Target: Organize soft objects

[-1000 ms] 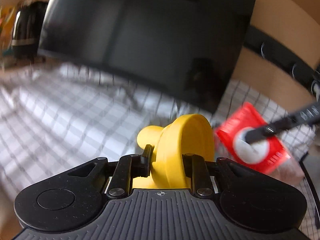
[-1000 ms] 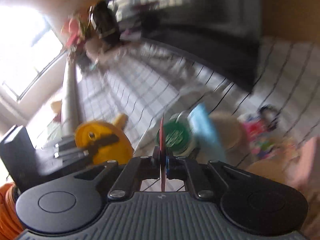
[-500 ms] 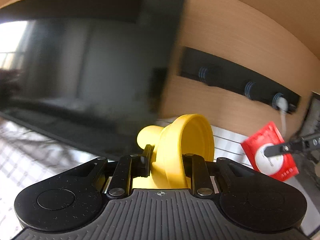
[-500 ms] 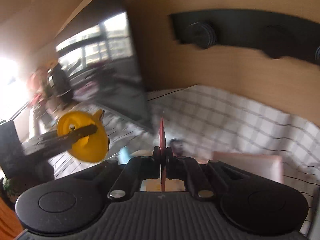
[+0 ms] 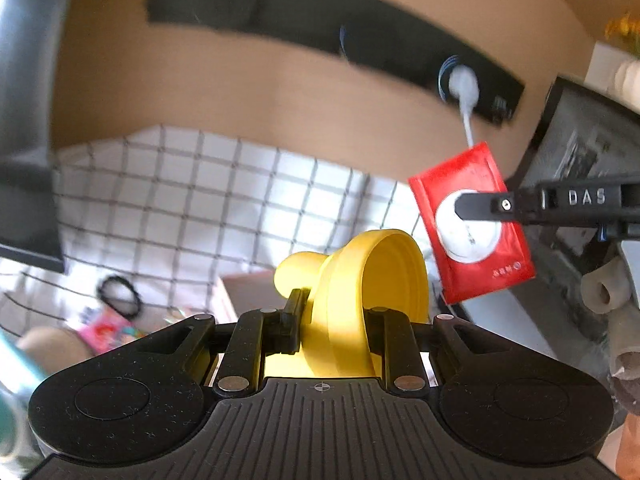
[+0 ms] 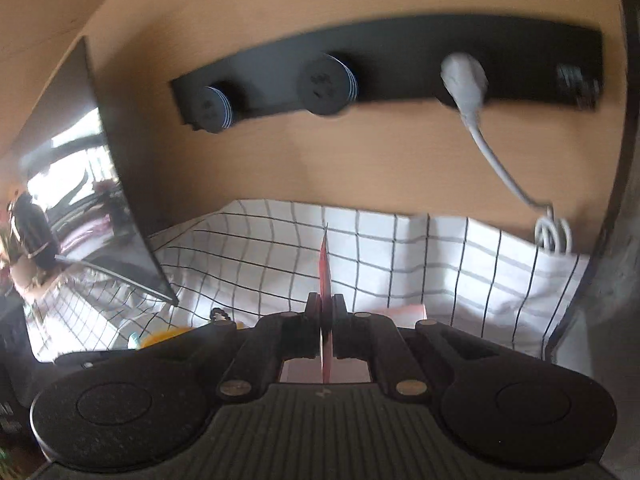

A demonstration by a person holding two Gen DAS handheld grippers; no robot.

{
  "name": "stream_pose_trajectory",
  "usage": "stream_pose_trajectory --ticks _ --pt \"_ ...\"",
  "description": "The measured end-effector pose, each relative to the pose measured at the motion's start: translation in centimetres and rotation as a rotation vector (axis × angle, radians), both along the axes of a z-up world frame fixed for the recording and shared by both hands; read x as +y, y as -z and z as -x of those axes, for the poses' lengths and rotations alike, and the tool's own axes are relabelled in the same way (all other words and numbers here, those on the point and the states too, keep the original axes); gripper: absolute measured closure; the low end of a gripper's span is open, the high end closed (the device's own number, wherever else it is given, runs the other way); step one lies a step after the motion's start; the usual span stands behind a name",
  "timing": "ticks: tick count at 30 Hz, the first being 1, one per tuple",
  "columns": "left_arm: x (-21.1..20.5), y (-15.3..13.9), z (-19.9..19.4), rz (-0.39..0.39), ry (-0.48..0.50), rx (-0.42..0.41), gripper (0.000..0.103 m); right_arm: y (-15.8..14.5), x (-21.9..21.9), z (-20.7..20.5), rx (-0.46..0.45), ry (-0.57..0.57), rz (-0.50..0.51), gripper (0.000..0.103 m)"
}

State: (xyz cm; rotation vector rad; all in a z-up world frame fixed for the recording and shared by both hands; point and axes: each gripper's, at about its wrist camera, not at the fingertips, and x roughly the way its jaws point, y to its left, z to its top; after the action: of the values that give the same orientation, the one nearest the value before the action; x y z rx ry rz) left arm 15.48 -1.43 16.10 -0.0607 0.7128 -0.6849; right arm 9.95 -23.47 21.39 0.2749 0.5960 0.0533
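A yellow soft rubber cup-shaped toy (image 5: 360, 276) with a knob at its far end sits upright between the jaws of my left gripper (image 5: 336, 312), which is shut on it. In the left wrist view a red flat packet (image 5: 480, 264) with a white disc hangs at the right, pinched by my right gripper (image 5: 468, 206). The right wrist view shows that same red packet (image 6: 324, 256) edge-on, with the right gripper (image 6: 326, 308) shut on it. Both are held in the air above a checked cloth (image 5: 180, 200). A sliver of the yellow toy (image 6: 168, 336) shows low on the left.
A pale pink box (image 6: 404, 312) lies on the cloth just beyond both grippers. A black hair tie (image 5: 120, 300) and a pink packet (image 5: 108, 328) lie at the left. A black socket strip (image 6: 400, 68) with a white plug (image 6: 464, 76) hangs on the wooden wall. A dark monitor (image 6: 100, 200) stands left.
Both views have swung right, from the dark monitor to the wooden wall and socket strip. The yellow toy and red packet stay gripped and have travelled along.
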Motion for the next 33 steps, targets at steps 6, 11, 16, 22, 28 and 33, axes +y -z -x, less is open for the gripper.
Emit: stream_pose_trajectory --ticks 6,11,16,22,28,33 --pt "-2.7 2.5 -2.3 -0.041 0.009 0.073 0.079 3.1 -1.5 -2.4 0.044 0.094 -0.027 0.098" --pt "-4.3 5.3 -6.1 0.056 0.004 0.273 0.078 7.3 -3.0 -5.5 0.158 0.148 -0.084 0.082" --pt "-5.7 7.2 -8.8 -0.044 -0.040 0.320 0.077 10.3 -3.3 -4.6 0.215 0.191 -0.110 0.064" --pt "-3.9 4.2 -7.1 0.081 -0.025 0.137 0.076 11.1 -0.8 -1.1 0.203 0.161 -0.029 0.056" --pt "-0.6 -0.4 -4.5 0.119 -0.048 -0.001 0.076 10.5 1.7 1.7 0.195 0.130 0.025 0.043" --pt "5.7 -0.5 1.5 0.084 -0.086 -0.065 0.076 10.8 4.2 3.9 0.185 0.098 0.067 0.036"
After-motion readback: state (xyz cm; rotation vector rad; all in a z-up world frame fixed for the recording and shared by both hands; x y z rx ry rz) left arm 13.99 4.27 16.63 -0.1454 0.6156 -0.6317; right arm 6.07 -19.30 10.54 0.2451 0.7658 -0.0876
